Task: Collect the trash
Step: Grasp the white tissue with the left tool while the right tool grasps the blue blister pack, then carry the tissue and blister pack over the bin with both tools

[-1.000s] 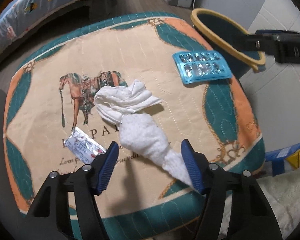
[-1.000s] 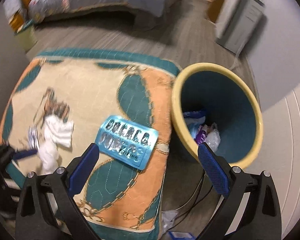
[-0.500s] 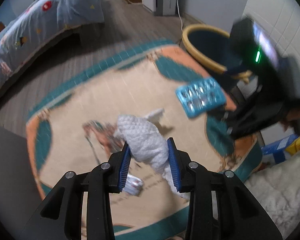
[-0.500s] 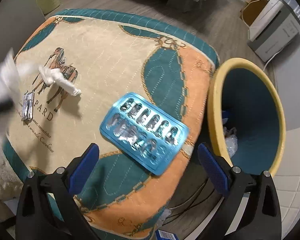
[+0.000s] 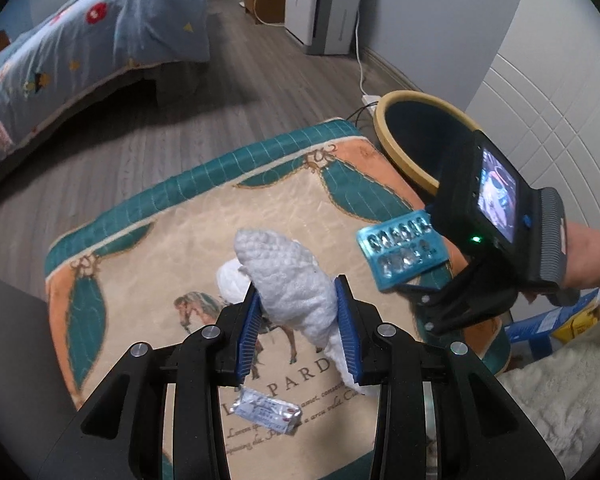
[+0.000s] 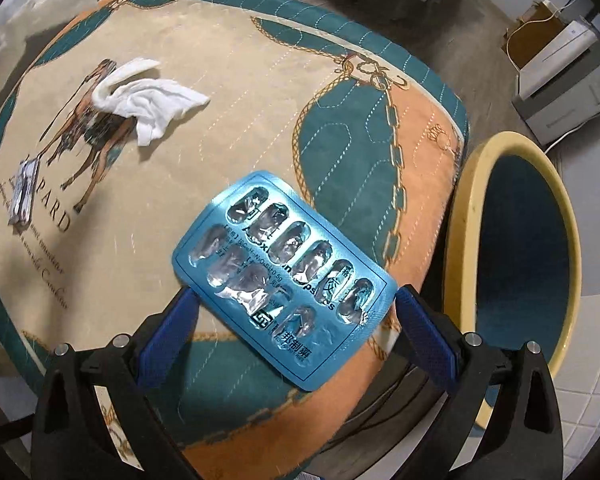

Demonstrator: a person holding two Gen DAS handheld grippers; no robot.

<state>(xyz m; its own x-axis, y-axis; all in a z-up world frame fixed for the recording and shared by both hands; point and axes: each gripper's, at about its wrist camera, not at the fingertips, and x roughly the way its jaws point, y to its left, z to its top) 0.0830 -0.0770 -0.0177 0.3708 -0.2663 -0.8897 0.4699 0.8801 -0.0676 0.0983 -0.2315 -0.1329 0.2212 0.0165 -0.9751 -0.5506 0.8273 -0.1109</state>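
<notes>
My left gripper (image 5: 296,320) is shut on a white paper towel wad (image 5: 288,276), held up above the patterned cushion (image 5: 160,248). A second white tissue (image 6: 140,96) lies on the horse print, partly hidden behind the wad in the left wrist view. A small foil wrapper (image 5: 266,410) rests near the cushion's front edge. My right gripper (image 6: 296,332) is open and low over a blue blister pack (image 6: 284,280). Its fingers flank the pack's two ends, close to the edges. The yellow-rimmed bin (image 6: 468,220) stands just right of the cushion.
A bed with a blue quilt (image 5: 80,40) lies beyond the wood floor. A white appliance (image 5: 328,4) and its cable stand by the far wall. A fluffy white rug (image 5: 560,392) and a blue box (image 5: 540,324) lie at the right. The person's hand (image 5: 592,256) holds the right gripper.
My left gripper closed on the towel wad and lifted it off the cushion. The right gripper came down from above the bin side to straddle the blister pack.
</notes>
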